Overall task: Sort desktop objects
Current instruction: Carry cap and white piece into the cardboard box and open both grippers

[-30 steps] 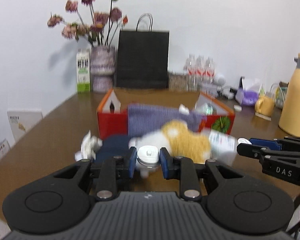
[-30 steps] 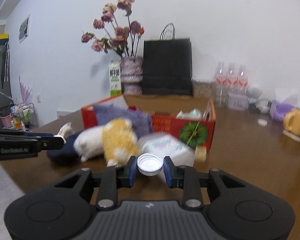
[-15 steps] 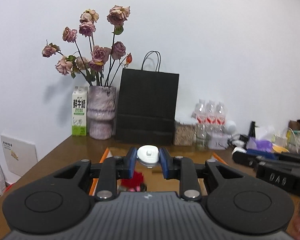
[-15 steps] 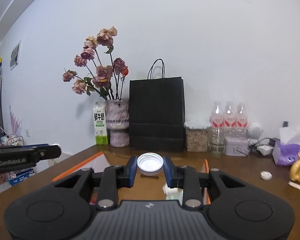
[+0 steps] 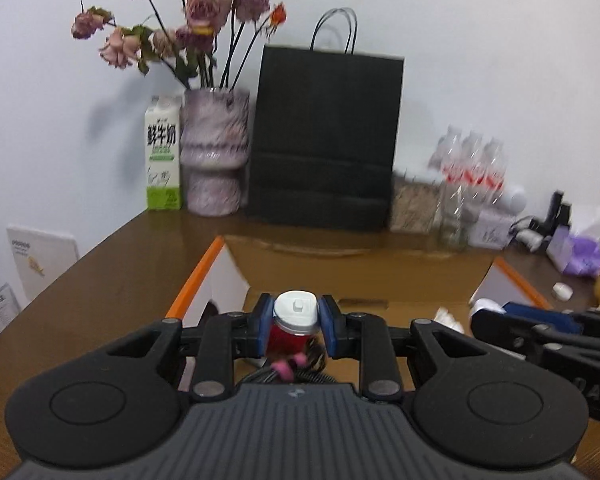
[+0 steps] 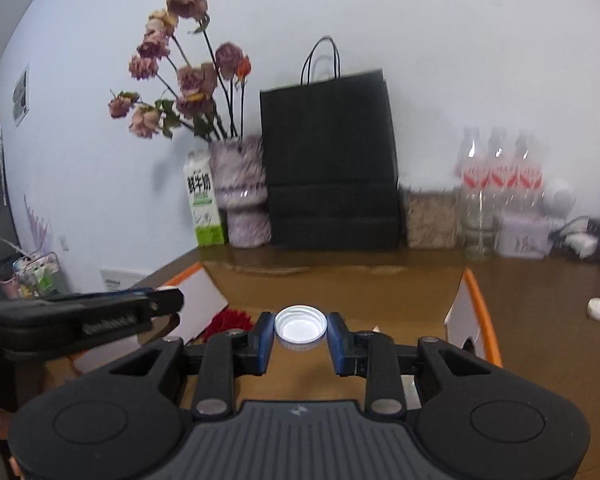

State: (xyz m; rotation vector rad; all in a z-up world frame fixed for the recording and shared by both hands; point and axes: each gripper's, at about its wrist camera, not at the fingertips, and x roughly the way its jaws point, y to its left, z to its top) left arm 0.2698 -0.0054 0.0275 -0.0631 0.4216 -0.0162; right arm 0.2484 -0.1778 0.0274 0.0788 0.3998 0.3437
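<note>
Over the open box (image 5: pixel 204 280), inside its orange edges, the left gripper (image 5: pixel 296 322) clamps a white-capped red bottle (image 5: pixel 295 316) and the right gripper (image 6: pixel 300 334) pinches an upturned white cap (image 6: pixel 300 326), side by side, with bare table (image 5: pixel 112 276) flanking the box.

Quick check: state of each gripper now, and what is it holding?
Left gripper: shut on a white flip-top cap.
Right gripper: shut on a white screw cap, open side facing the camera.
</note>
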